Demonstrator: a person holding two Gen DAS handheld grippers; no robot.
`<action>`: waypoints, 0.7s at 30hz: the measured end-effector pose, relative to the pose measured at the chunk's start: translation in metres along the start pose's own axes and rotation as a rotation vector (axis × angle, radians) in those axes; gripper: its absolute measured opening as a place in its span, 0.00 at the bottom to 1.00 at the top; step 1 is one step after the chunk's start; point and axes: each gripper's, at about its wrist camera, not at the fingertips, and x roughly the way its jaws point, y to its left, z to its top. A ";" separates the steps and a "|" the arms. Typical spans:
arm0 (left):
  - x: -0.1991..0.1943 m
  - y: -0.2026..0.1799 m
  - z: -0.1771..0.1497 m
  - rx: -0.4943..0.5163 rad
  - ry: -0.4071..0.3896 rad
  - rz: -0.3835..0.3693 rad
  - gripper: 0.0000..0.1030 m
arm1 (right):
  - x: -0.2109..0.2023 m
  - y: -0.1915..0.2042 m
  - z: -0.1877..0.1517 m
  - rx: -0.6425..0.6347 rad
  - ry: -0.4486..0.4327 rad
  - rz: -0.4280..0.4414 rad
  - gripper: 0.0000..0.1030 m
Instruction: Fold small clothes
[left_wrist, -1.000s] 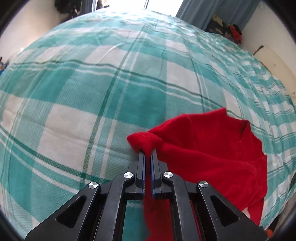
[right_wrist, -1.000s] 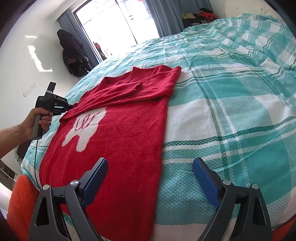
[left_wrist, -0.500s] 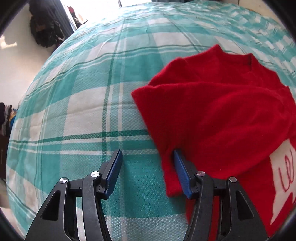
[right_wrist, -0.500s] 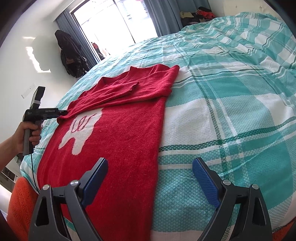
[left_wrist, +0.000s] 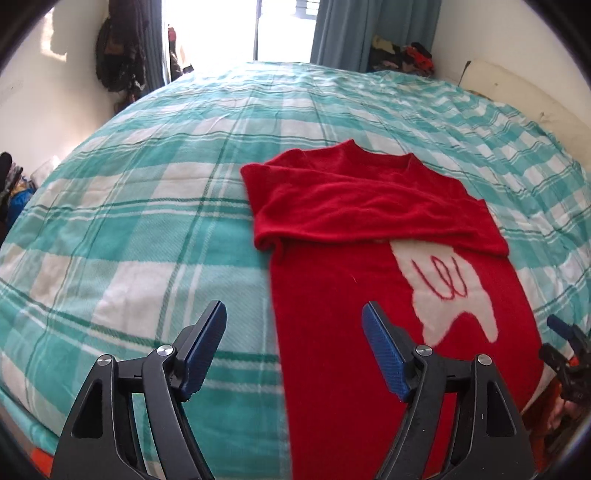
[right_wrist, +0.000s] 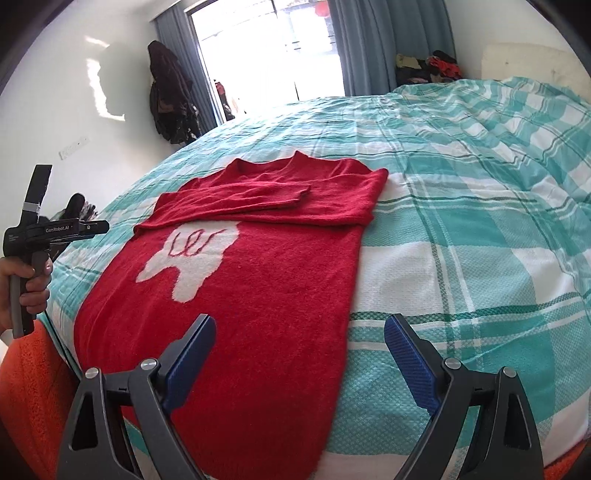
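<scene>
A red sweater (left_wrist: 332, 295) with a white hand motif (left_wrist: 443, 291) lies flat on the bed. Both sleeves are folded across its chest, one over the other. It also shows in the right wrist view (right_wrist: 258, 288). My left gripper (left_wrist: 293, 339) is open and empty, held above the sweater's left edge near the bed's front. It shows from the side at the left of the right wrist view (right_wrist: 99, 227). My right gripper (right_wrist: 299, 354) is open and empty above the sweater's lower right edge.
The bed has a teal and white plaid cover (left_wrist: 147, 221). Dark clothes hang on the wall (right_wrist: 170, 99) by the bright window. A pile of clothes (right_wrist: 432, 66) lies in the far corner. An orange fabric (right_wrist: 26, 387) lies at the bed's near left corner.
My left gripper let go of the sleeve cuff, opened wide and drew back toward the bed's front edge. The sleeve now lies folded across the chest. My right gripper stayed open.
</scene>
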 end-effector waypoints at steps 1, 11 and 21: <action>0.002 -0.005 -0.013 0.005 0.007 0.009 0.81 | 0.003 0.009 -0.003 -0.033 0.011 0.013 0.89; 0.032 -0.003 -0.057 0.006 0.051 0.028 0.95 | 0.047 0.031 -0.031 -0.155 0.148 0.005 0.99; 0.035 -0.009 -0.062 0.022 0.038 0.044 0.99 | 0.050 0.031 -0.034 -0.150 0.135 0.009 1.00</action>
